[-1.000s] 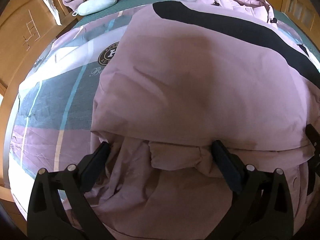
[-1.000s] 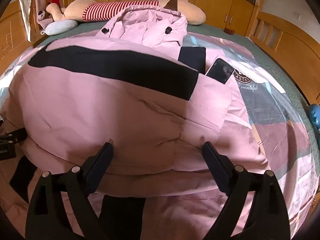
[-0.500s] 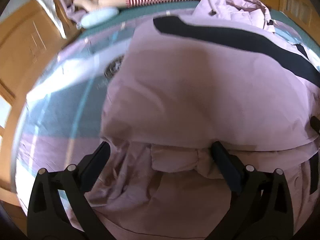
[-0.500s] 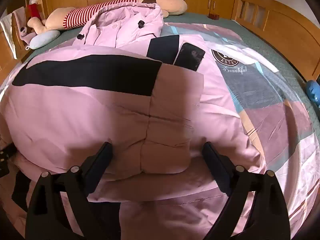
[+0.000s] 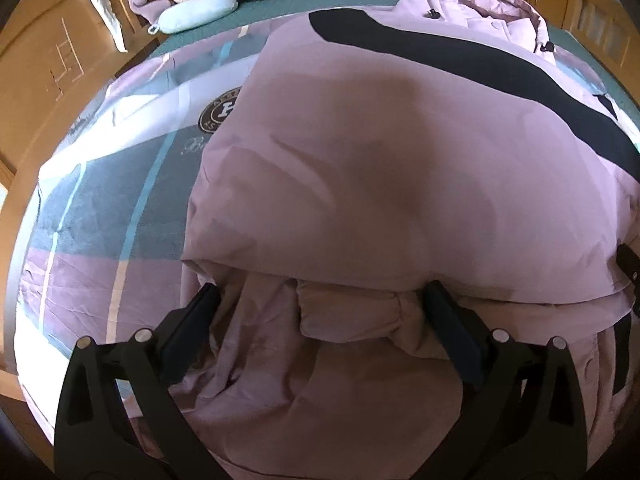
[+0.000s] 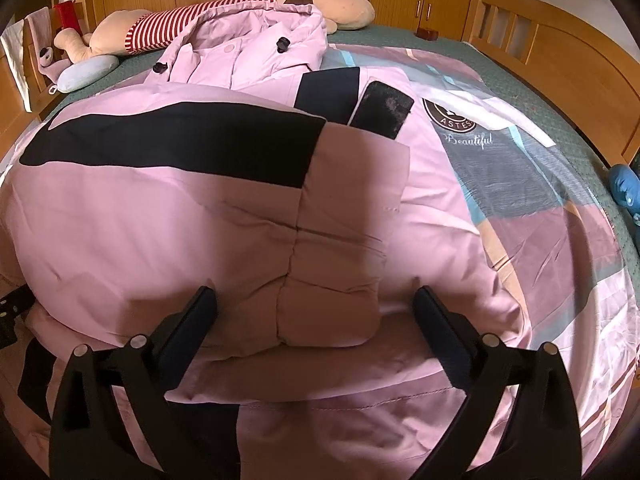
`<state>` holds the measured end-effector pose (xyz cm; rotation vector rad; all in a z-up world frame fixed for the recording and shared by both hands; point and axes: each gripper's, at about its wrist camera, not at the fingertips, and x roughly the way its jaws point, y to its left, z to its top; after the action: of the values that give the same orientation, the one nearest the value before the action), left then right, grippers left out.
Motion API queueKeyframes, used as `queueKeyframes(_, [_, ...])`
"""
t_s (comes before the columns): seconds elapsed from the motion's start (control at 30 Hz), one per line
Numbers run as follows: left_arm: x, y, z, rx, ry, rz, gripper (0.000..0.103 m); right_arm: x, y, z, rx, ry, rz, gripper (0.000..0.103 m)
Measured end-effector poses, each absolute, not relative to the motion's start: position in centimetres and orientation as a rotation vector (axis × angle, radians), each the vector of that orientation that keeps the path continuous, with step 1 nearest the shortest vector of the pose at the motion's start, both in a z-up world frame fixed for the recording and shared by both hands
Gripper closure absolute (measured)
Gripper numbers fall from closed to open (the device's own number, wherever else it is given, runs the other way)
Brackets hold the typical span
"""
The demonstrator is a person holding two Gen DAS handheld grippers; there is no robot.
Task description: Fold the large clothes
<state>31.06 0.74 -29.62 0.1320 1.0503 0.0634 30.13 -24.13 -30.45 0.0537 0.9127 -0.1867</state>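
A large pink padded jacket (image 5: pixel 380 168) with a black band lies partly folded on the bed; it also shows in the right wrist view (image 6: pixel 200 232), its hood (image 6: pixel 256 44) toward the headboard. My left gripper (image 5: pixel 320 312) is open, its fingers either side of a puffy fold at the jacket's near left edge. My right gripper (image 6: pixel 316 308) is open, its fingers either side of a folded sleeve end (image 6: pixel 328 312). Neither holds cloth.
The bed has a patchwork sheet (image 6: pixel 540 216) with a round logo. A striped plush toy (image 6: pixel 192 20) and a blue pillow (image 5: pixel 196 12) lie at the head. Wooden bed frame (image 6: pixel 560 56) at right, wooden cabinet (image 5: pixel 44 64) at left. A blue toy (image 6: pixel 626 188) sits at the right edge.
The right wrist view has swung left and closer, so the sleeve end now lies between the fingers. The left view shifted briefly and returned. Both grippers stayed open.
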Motion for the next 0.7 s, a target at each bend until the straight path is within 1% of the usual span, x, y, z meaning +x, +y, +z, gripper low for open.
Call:
queueKeyframes(0.27, [31.0,0.5,-29.7,0.148,1.040,0.071,0.002,29.7,-24.5,-29.8,0.080,0.895,-0.163,0.002])
queueKeyframes(0.4, [31.2,0.4,-29.7,0.157,1.044,0.075,0.002,27.2,-24.8,-25.2,0.159,0.689,-0.138,0.002])
queueKeyframes(0.47, [31.2,0.5,-29.7,0.147,1.045,0.071,0.002,27.6,-23.6,-23.2,0.136,0.661,-0.096,0.002])
queueKeyframes(0.53, [31.3,0.7,-29.7,0.137,1.048,0.068,0.002,29.5,-21.3,-21.8,0.082,0.667,-0.067,0.002])
queueKeyframes(0.6, [31.3,0.8,-29.7,0.134,1.048,0.066,0.002,31.9,-19.3,-21.5,0.048,0.688,-0.039,0.002])
queueKeyframes(0.7, [31.3,0.9,-29.7,0.133,1.046,0.066,0.002,36.3,-17.2,-23.7,-0.021,0.778,-0.054,0.002])
